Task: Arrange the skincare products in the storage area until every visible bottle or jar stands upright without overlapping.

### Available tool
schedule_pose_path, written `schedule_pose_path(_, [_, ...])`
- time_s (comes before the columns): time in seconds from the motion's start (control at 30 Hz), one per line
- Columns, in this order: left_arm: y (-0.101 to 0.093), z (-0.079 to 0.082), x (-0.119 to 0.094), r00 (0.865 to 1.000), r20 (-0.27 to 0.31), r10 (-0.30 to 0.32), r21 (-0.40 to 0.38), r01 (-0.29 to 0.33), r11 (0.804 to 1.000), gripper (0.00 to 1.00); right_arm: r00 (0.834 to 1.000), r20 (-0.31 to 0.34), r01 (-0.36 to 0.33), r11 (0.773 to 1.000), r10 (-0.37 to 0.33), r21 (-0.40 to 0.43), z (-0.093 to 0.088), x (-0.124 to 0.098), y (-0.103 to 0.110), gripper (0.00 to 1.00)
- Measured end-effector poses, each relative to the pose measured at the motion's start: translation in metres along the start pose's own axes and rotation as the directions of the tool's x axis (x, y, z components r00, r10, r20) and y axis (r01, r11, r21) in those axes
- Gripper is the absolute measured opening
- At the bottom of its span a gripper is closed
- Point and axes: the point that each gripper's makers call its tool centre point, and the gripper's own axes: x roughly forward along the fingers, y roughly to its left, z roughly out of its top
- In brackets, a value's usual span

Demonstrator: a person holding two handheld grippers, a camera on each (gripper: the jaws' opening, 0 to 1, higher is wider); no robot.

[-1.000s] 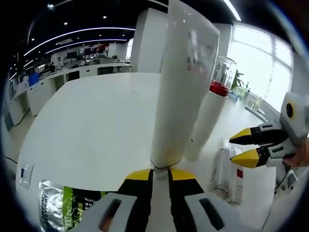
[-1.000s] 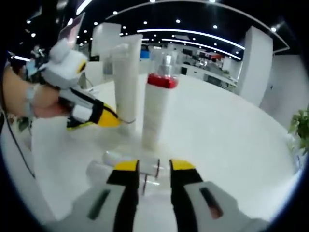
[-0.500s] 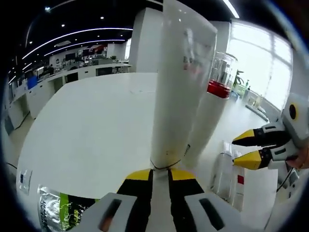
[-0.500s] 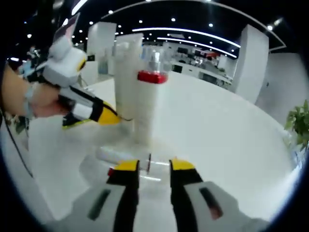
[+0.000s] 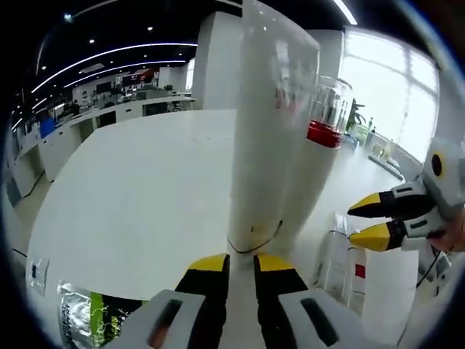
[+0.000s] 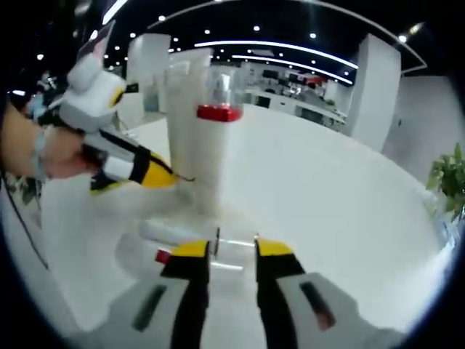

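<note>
Just beyond the left gripper (image 5: 236, 263), jaws narrowly parted and gripping nothing, a white tube (image 5: 270, 131) stands upright beside a red-collared pump bottle (image 5: 314, 167). The right gripper (image 6: 224, 249) (jaws apart) hovers over a clear bottle (image 6: 190, 240) lying flat on the white table (image 6: 320, 196).

white table (image 5: 131, 189) | upright — white tube (image 5: 269, 131), red-collared bottle (image 5: 309, 174) | lying — clear bottles (image 6: 182, 243), foil packet (image 5: 87, 313)
</note>
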Motion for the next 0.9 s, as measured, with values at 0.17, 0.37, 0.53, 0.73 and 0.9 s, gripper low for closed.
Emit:
schedule_pose_path(0.17, [-0.001, 0.001, -0.011, 1.0, 0.011, -0.013, -0.017, 0.014, 1.0, 0.15, 1.0, 0.01, 0.011, 0.998, -0.012, 0.067, 0.001, -0.002, -0.012, 0.22])
schedule_pose_path(0.37, [-0.012, 0.001, -0.03, 0.997, 0.032, -0.077, -0.008, 0.077, 0.997, 0.15, 0.999, 0.033, -0.021, 0.984, 0.015, 0.179, 0.002, -0.007, -0.024, 0.22])
schedule_pose_path(0.53, [-0.027, -0.004, -0.039, 0.988, 0.014, -0.152, 0.008, 0.152, 0.988, 0.15, 0.999, 0.029, -0.025, 0.974, 0.019, 0.226, 0.0, -0.008, -0.032, 0.22])
schedule_pose_path(0.73, [-0.046, -0.022, -0.05, 0.965, -0.037, -0.259, -0.012, 0.259, 0.966, 0.16, 0.986, 0.018, -0.162, 0.931, 0.166, 0.327, -0.006, -0.008, -0.013, 0.22])
schedule_pose_path(0.9, [-0.056, -0.035, -0.052, 0.958, -0.067, -0.278, -0.012, 0.278, 0.961, 0.16, 0.981, 0.029, -0.189, 0.912, 0.191, 0.363, -0.005, -0.006, -0.01, 0.25])
